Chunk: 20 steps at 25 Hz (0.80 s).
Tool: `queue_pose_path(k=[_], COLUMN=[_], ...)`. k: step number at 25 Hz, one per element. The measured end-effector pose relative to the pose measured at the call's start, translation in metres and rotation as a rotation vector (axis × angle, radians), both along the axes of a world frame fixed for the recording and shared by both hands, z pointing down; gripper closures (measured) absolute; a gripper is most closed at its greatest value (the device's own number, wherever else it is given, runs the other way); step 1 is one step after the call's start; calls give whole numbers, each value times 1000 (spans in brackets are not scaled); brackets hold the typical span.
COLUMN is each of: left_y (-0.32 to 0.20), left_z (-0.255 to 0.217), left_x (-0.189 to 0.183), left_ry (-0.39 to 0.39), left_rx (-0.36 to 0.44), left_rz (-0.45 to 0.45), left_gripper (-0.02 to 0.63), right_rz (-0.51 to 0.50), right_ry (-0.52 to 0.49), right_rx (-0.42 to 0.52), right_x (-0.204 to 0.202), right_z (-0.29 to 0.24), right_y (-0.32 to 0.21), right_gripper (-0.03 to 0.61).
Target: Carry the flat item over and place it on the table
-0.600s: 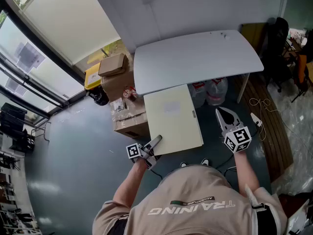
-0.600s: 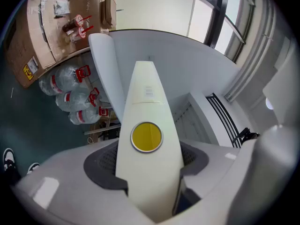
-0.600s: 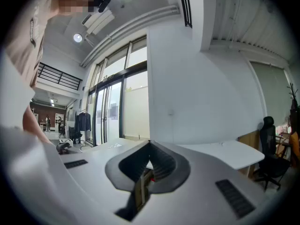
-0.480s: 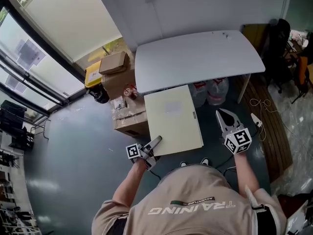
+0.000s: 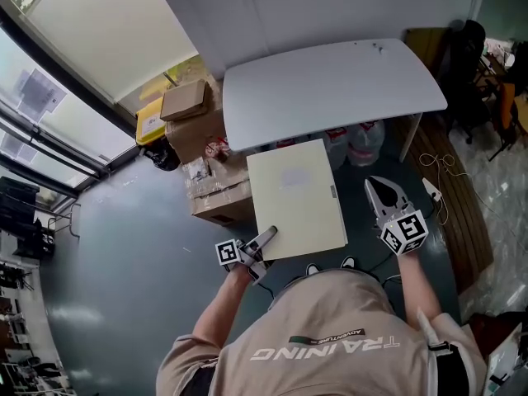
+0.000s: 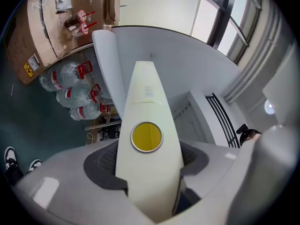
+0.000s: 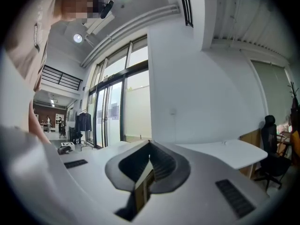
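Note:
I see the flat item, a cream rectangular panel (image 5: 297, 196), held level in front of the person, its far edge at the near rim of the white table (image 5: 330, 81). My left gripper (image 5: 266, 239) is shut on the panel's near left corner. In the left gripper view the panel (image 6: 145, 102) runs edge-on out from between the grey jaws (image 6: 147, 161), a round yellow disc on it, toward the table (image 6: 187, 69). My right gripper (image 5: 381, 190) hangs right of the panel, apart from it. Its jaws (image 7: 150, 146) meet at the tip with nothing in them; the table (image 7: 225, 156) lies ahead.
Cardboard boxes (image 5: 194, 118) and a yellow box (image 5: 148, 122) are stacked left of the table. Water bottles (image 5: 363, 143) stand under it. A black office chair (image 5: 466, 64) and floor cables (image 5: 445, 176) are at the right. A glass wall runs along the left.
The head view has shifted slightly, so table and boxes sit a little higher. The left gripper still holds the panel's corner and the right gripper stays shut beside it.

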<state>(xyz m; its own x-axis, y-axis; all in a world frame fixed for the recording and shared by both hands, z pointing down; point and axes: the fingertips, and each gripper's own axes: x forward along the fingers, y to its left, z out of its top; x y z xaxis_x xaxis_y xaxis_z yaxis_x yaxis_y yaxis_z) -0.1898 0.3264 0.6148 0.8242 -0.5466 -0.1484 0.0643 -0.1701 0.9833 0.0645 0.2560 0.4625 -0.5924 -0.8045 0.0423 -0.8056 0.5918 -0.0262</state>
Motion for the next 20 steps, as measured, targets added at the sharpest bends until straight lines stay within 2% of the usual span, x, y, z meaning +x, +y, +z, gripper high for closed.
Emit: queue_pose_path(k=[5, 8, 11, 15, 20], left_y=[-11, -27, -47, -81, -128], left_z=[10, 14, 8, -1, -5], left_x=[-13, -18, -18, -8, 14], left_ry=[10, -8, -7, 3, -37], left_rx=[-16, -32, -10, 26, 28], left_rz=[-26, -51, -59, -70, -80], left_gripper=[331, 331, 330, 330, 330], right_rz=[25, 5, -25, -61, -74], right_ry=[11, 28, 64, 70, 64], right_rx=[-24, -51, -50, -12, 7], right_x=[-6, -13, -20, -19, 7], right_z=[13, 24, 30, 28, 27], right_y=[-7, -14, -26, -56, -105], right_gripper=[574, 574, 574, 574, 574])
